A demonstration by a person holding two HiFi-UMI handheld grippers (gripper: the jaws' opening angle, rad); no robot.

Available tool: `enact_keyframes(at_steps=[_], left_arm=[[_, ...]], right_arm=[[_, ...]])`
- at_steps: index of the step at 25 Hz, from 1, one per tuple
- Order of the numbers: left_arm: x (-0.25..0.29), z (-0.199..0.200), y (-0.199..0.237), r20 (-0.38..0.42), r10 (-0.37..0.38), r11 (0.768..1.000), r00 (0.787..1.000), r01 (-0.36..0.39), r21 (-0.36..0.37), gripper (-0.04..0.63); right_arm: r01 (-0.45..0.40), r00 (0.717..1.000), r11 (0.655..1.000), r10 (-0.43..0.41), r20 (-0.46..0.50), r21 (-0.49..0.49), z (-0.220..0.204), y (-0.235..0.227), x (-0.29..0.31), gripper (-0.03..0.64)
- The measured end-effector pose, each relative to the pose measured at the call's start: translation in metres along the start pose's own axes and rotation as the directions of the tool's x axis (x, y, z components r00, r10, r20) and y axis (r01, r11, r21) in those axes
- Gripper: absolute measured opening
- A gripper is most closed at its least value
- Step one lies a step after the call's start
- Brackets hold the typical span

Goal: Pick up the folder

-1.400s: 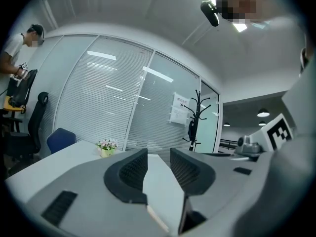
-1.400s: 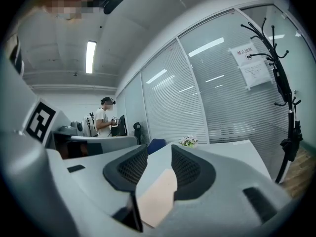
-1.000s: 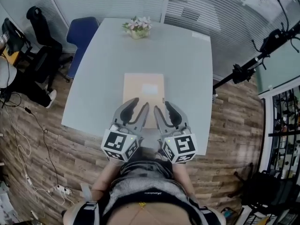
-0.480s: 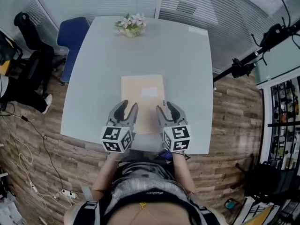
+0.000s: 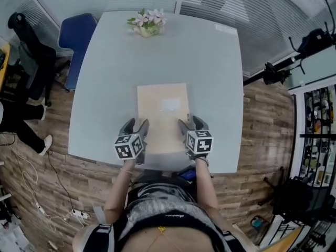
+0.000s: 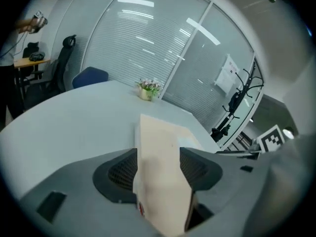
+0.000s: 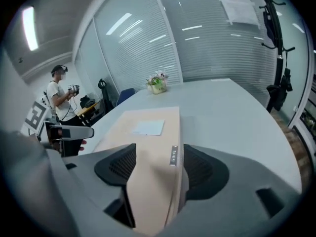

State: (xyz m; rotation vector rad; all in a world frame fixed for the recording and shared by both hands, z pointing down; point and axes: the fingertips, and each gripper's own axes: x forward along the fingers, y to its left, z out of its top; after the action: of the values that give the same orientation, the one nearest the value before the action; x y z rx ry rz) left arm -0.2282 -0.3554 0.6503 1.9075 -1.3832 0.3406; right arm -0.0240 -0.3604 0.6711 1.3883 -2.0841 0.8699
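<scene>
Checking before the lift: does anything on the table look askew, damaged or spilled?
Nothing stands out. The folder lies flat, square to the table edge, and the flower pot stands upright at the far side; nothing spilled.

The head view looks steeply down from above the person (image 5: 157,214), taking in the whole worktop (image 5: 105,88) from well back. The left gripper view sits low and close behind the left tongs (image 6: 159,157), and the right gripper view sits likewise behind the right tongs (image 7: 155,158), both facing across the worktop toward the blinds (image 6: 133,38). All three share the folder (image 5: 163,114) and the flowers (image 5: 147,23).
</scene>
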Motion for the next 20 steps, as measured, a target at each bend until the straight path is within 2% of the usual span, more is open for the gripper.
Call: enact_keyframes(at_steps=[3,6,10,17,20], left_arm=[[0.014,-0.017,0.012,-0.054,-0.014,0.998,0.998,0.010,-0.060,0.250],[0.028,-0.031,0.014,-0.099,-0.046,0.994,0.994,0.036,-0.101,0.250],[0.036,-0.040,0.015,-0.104,-0.096,0.985,0.990,0.079,-0.152,0.250],[0.030,-0.034,0.013,-0.106,-0.030,0.996,0.994,0.021,-0.090,0.239],[0.027,-0.031,0.007,-0.088,-0.056,0.995,0.995,0.049,-0.081,0.236]], right_arm=[[-0.030,0.999,0.995,0.033,-0.030,0.093,-0.015,-0.006,0.016,0.314],[-0.084,0.995,0.976,0.093,-0.034,0.201,-0.025,-0.006,0.029,0.321],[-0.117,0.992,0.961,0.126,-0.019,0.249,-0.029,-0.007,0.034,0.328],[-0.091,0.995,0.967,0.097,-0.012,0.240,-0.029,-0.005,0.028,0.293],[-0.088,0.996,0.963,0.088,0.009,0.255,-0.025,-0.002,0.019,0.291]])
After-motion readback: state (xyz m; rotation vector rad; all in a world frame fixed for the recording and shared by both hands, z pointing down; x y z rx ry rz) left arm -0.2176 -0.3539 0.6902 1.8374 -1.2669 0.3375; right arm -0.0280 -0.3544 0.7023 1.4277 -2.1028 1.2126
